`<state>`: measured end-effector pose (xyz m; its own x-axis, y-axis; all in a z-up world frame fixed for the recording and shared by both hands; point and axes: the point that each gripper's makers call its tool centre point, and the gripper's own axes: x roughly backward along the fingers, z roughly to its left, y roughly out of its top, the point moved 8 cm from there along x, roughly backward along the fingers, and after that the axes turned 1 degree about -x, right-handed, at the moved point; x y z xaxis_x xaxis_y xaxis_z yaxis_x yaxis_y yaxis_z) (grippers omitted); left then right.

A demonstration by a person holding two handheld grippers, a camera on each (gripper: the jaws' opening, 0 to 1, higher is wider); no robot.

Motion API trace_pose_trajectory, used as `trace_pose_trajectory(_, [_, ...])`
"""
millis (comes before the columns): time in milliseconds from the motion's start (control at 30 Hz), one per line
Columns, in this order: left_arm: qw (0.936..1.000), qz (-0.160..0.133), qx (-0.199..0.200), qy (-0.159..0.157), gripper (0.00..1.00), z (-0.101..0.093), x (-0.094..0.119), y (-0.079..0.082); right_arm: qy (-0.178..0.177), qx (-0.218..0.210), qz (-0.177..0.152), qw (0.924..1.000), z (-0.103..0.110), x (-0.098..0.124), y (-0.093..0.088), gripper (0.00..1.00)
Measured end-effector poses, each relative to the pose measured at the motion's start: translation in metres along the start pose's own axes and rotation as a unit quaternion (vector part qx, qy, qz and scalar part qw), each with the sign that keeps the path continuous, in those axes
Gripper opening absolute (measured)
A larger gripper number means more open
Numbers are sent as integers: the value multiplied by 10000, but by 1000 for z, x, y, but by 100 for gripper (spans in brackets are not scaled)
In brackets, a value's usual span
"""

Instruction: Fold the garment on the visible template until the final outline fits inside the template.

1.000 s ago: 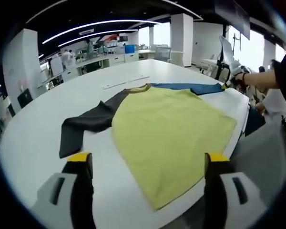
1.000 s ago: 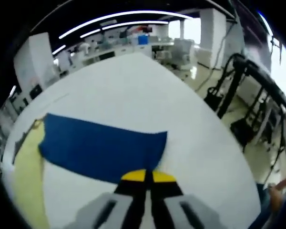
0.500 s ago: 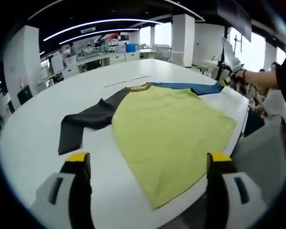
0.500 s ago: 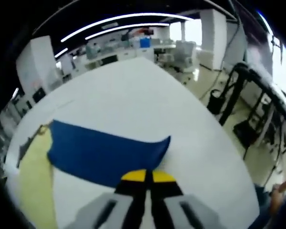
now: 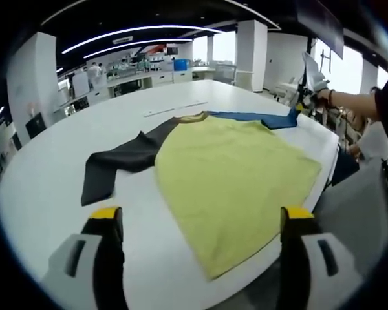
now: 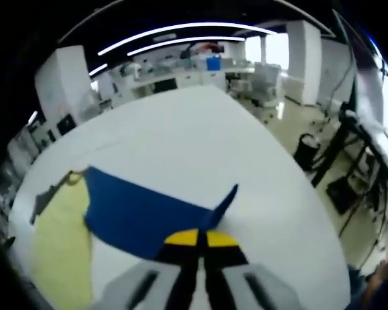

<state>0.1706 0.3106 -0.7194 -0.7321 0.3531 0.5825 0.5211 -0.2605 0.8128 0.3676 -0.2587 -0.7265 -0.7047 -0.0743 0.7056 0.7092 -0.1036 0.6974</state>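
Spreading over a white desk (image 5: 64, 155) in an open-plan lab, the garment (image 5: 236, 174) lay flat near the desk's edge. Left tool (image 5: 197, 219) hovered wide, w/ the dark sleeve (image 5: 119, 165) visible. Right tool (image 6: 198, 237) pinched the blue sleeve (image 6: 139, 213), its cuff lifted.

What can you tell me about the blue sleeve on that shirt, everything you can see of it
The blue sleeve is soft, plain fabric joined to the garment's yellow body near the collar. It lies mostly flat on the white table, spread away from the body. Its cuff end is pinched in the shut right gripper and raised off the table, so one corner points upward. In the left gripper view it shows beyond the yellow body.
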Motion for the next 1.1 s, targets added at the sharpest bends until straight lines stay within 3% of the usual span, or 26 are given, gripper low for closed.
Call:
trace_pose_trajectory(633, [9997, -73, 221, 52, 99, -1, 6, 0, 609, 495, 93, 9969, 76, -10, 24, 0])
trace_pose_trajectory(900, [10000, 64, -20, 5, 99, -5, 6, -1, 787, 623, 173, 9948, 100, -20, 33, 0])
trace_pose_trajectory(1100, [10000, -35, -6, -54, 99, -5, 3, 3, 867, 645, 235, 9939, 121, -27, 40, 0])
